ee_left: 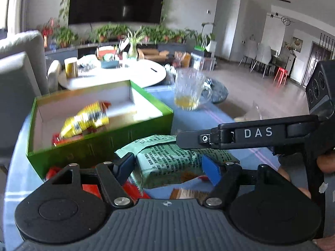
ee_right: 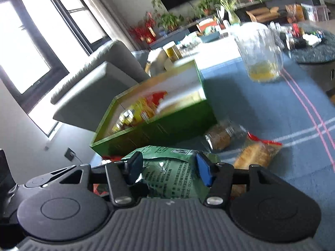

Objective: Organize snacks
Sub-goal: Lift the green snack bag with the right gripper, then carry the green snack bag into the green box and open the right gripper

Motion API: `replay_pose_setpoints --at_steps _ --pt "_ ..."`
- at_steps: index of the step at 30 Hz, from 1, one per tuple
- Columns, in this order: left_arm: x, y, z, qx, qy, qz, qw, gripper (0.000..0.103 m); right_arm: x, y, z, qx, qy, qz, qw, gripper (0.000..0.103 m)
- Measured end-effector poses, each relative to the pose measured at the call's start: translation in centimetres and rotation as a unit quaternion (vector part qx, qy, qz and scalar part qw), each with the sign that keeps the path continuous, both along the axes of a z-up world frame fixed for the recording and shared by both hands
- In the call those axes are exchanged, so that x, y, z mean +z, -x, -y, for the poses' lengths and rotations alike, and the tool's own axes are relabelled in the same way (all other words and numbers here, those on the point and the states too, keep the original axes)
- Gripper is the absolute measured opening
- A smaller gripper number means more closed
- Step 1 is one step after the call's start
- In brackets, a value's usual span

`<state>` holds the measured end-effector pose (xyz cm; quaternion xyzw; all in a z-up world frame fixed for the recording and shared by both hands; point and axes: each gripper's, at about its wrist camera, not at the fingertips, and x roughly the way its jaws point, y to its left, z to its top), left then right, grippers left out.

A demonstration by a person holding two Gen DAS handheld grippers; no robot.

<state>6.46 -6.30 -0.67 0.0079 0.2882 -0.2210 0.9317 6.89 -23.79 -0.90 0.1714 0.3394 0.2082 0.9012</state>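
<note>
Two grippers met at one green snack packet [ee_left: 167, 163], above a table with a blue cloth [ee_left: 209, 113]. In the left wrist view, going from left to right, a grey sofa arm [ee_left: 18, 96] stood at nine o'clock. Next to it, at about ten o'clock, sat the green box [ee_left: 100, 148], open on top, white inside. A yellow snack pack [ee_left: 85, 121] lay in it, blurred, with something red under its lower end. Small red wrappers [ee_left: 92, 189] lay on the cloth at the foot of the box, at about seven o'clock.

The left gripper [ee_left: 167, 167] had its two blue pads on both sides of the green packet. Its jaws stood a good way apart, but I could not tell if the pads pressed on the packet or only stood beside it. At about one o'clock a glass mug [ee_left: 190, 92] stood on the cloth, with a little yellow liquid at the bottom. At three o'clock the right gripper's body came in from the right edge, and one finger [ee_left: 192, 139] lay over the packet's far end.

In the right wrist view the right gripper [ee_right: 169, 169] was closed on the green packet [ee_right: 171, 173], its pads pressing on both sides, the foil crumpled between them. Behind it, at eleven o'clock, was the green box [ee_right: 159, 129]. At two o'clock two clear packs [ee_right: 257, 154] with brown snacks lay on the cloth [ee_right: 261, 104].
</note>
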Motion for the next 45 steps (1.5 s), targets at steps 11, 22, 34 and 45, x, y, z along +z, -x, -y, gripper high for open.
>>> replay_pose_setpoints --at_steps 11,22,34,45 --pt "4.4 -2.7 -2.4 0.036 -0.007 0.063 0.9973 0.068 3.7 -3.4 -2.8 0.024 -0.015 0.051 0.998 0.085" --pt "4.3 -6.5 -4.2 0.063 -0.004 0.069 0.9956 0.068 4.2 -6.6 -4.8 0.035 -0.012 0.069 0.997 0.085" --pt "2.6 -10.1 -5.0 0.071 -0.013 0.054 0.9959 0.068 2.8 -9.5 -6.2 0.034 0.000 0.052 0.998 0.085" --pt "1.1 -12.7 -6.4 0.097 -0.018 0.049 0.9939 0.069 1.8 -11.5 -8.0 0.033 0.009 0.046 0.998 0.085"
